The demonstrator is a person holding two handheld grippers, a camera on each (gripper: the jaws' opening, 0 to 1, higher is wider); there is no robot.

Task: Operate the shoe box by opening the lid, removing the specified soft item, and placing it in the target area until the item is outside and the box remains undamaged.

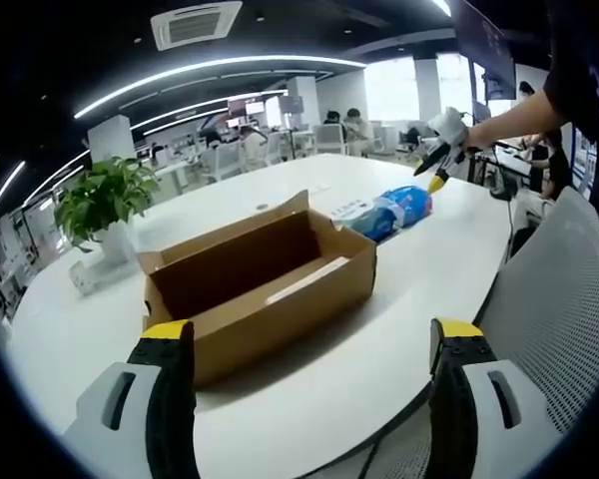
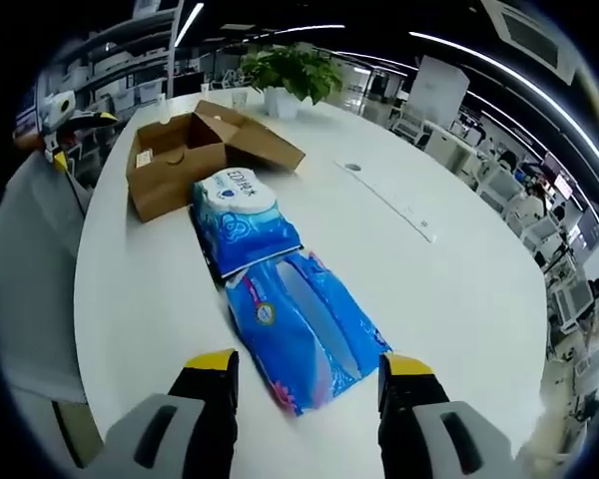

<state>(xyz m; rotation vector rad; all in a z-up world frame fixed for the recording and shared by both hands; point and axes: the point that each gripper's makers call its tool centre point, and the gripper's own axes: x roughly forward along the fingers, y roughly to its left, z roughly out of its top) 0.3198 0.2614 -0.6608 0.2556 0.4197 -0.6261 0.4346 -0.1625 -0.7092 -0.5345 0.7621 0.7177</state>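
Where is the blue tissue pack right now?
In the right gripper view the blue tissue pack lies on the white table, beside another pack, outside the open box.

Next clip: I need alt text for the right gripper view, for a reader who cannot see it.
Two blue soft packs lie end to end on a white table, just beyond the open right tongs. Past them sits an open cardboard shoe box with its lid flap folded back, and a potted plant stands behind it.
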